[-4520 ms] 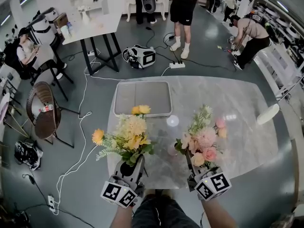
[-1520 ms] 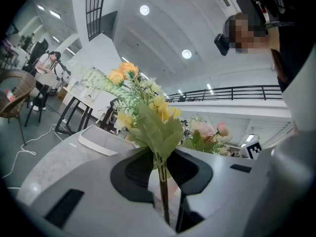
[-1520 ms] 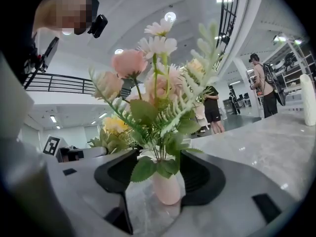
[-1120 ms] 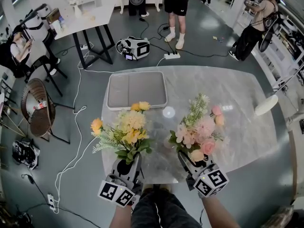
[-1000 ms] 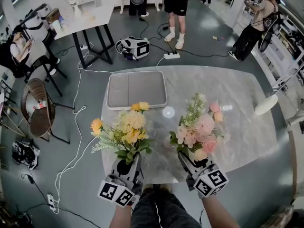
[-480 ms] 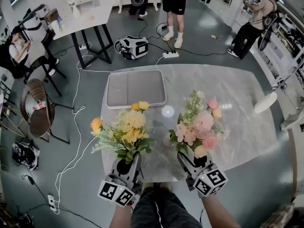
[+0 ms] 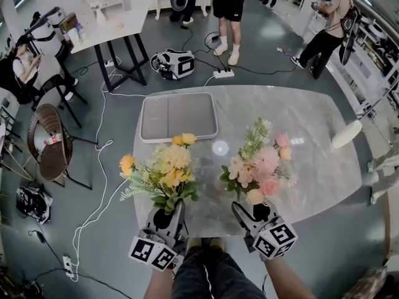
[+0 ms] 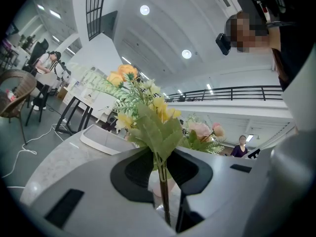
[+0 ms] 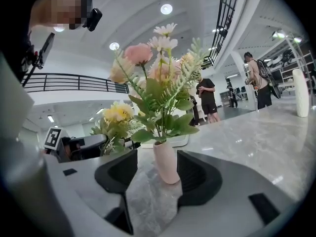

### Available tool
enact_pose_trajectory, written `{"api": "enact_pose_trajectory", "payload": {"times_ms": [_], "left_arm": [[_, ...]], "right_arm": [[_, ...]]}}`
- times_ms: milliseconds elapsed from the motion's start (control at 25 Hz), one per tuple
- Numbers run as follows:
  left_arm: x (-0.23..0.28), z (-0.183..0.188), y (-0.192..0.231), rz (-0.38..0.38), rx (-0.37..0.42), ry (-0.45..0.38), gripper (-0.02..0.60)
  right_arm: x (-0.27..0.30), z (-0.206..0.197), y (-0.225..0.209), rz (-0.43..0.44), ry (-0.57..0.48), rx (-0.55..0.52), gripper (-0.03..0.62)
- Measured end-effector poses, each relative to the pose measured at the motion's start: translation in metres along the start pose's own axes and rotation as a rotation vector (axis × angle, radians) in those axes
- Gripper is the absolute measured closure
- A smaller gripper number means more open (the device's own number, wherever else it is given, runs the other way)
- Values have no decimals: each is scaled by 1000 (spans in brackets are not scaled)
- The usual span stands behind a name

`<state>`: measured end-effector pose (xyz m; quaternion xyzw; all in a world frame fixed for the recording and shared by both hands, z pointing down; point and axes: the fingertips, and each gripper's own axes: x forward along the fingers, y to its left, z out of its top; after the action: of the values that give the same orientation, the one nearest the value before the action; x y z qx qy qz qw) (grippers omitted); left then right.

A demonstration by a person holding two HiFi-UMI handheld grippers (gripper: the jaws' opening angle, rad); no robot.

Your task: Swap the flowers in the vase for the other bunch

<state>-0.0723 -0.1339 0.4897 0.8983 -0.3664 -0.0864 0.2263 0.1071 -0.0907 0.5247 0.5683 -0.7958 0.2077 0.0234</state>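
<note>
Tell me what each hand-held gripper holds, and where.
Left hand-held gripper: yellow bunch, by its stems. Right hand-held gripper: nothing; open around the vase.

- A pale marble worktop (image 7: pixel 312 142) stands on a smooth grey floor (image 7: pixel 118 167) — white cables (image 7: pixel 101 129) trail across it.
- A wicker chair (image 7: pixel 55 143) sits at the left; beyond it is a white table (image 7: pixel 121 25) on black legs.
- Round ceiling lights (image 8: pixel 144 10) glow overhead — a dark balcony railing (image 8: pixel 237 90) runs below.
- People (image 7: pixel 230 5) stand at the far end.
</note>
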Motion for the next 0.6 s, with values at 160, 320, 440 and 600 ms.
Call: {"api": "enact_pose_trajectory", "payload": {"times_ms": [160, 320, 440, 600], "left_arm": [[2, 3, 2, 4, -1, -1, 489], [0, 3, 6, 10, -4, -4, 489], [0, 1, 7, 12, -8, -3, 489], [-2, 0, 8, 11, -12, 5, 489]], "right_arm": [[4, -4, -4, -6, 25, 16, 333], [7, -12, -3, -2, 43, 20, 333], [8, -18, -2, -1, 57, 24, 333], [8, -21, 1, 0, 67, 26, 336]]}}
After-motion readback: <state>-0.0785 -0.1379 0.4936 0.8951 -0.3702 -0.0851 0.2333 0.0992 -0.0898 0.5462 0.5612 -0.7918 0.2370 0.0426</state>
